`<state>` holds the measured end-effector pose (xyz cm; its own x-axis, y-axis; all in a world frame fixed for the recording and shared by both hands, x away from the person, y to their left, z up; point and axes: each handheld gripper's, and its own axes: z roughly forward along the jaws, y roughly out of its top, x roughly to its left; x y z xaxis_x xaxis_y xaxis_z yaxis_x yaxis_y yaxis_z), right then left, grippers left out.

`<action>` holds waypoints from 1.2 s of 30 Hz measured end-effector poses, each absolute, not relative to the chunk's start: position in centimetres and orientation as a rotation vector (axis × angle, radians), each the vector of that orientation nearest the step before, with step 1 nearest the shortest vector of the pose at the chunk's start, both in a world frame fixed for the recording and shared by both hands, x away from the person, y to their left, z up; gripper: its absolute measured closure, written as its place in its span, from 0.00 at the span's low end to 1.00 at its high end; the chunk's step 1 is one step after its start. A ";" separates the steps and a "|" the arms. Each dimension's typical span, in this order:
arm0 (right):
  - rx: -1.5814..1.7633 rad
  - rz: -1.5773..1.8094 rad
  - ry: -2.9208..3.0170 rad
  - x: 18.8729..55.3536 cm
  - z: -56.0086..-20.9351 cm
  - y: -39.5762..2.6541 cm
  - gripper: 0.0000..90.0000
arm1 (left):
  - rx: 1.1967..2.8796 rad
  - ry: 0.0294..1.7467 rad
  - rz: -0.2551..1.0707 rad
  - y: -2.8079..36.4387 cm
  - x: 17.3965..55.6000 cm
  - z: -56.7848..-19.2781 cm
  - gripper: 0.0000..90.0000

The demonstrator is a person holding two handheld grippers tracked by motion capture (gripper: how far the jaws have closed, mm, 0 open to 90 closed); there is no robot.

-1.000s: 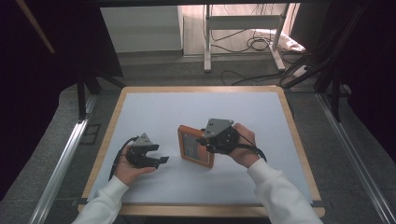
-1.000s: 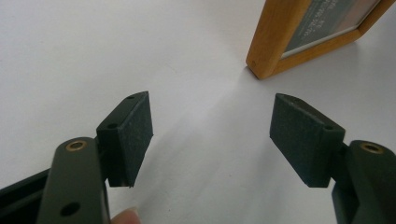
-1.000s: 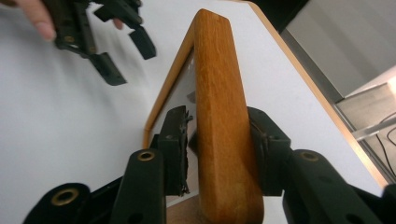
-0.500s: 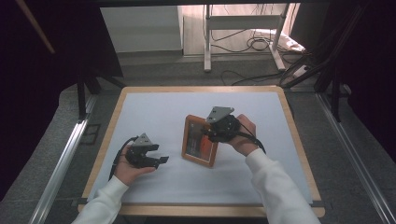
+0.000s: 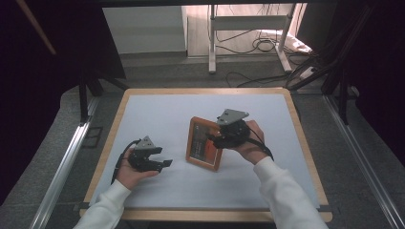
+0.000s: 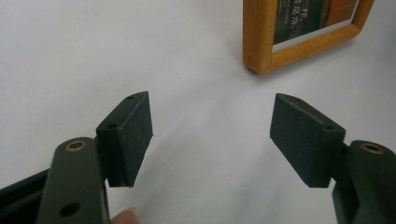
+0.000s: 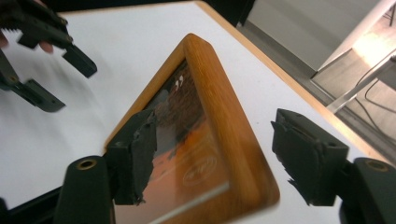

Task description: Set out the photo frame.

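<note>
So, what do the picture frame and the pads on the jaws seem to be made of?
Picture frame: looks like wood with a smooth orange-brown varnish and rounded corners; its front pane reflects light, so glass or clear plastic. Pads: matte black, finely grained, probably rubber or foam; the right gripper pads look torn at the edges.

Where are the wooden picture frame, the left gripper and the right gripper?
wooden picture frame (image 5: pixel 190 143): high view, on its left wooden edge.
left gripper (image 5: pixel 165 163): high view, midway between its jaws.
right gripper (image 7: pixel 212 161): right gripper view, midway between its open jaws.
</note>
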<state>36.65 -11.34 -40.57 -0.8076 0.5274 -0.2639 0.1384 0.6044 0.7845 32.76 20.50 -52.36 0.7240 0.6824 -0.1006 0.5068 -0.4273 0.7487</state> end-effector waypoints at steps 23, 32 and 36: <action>0.774 1.283 2.361 30.0 -46.1 -17.3 0.66 | 2.123 0.896 0.281 20.3 32.7 -52.4 0.33; 0.740 1.223 2.454 29.5 -48.9 -15.6 1.00 | 2.121 0.895 0.279 20.2 32.7 -52.4 0.33; 0.714 1.181 2.500 29.5 -49.9 -14.4 1.00 | 2.121 0.893 0.278 20.2 32.7 -52.4 0.33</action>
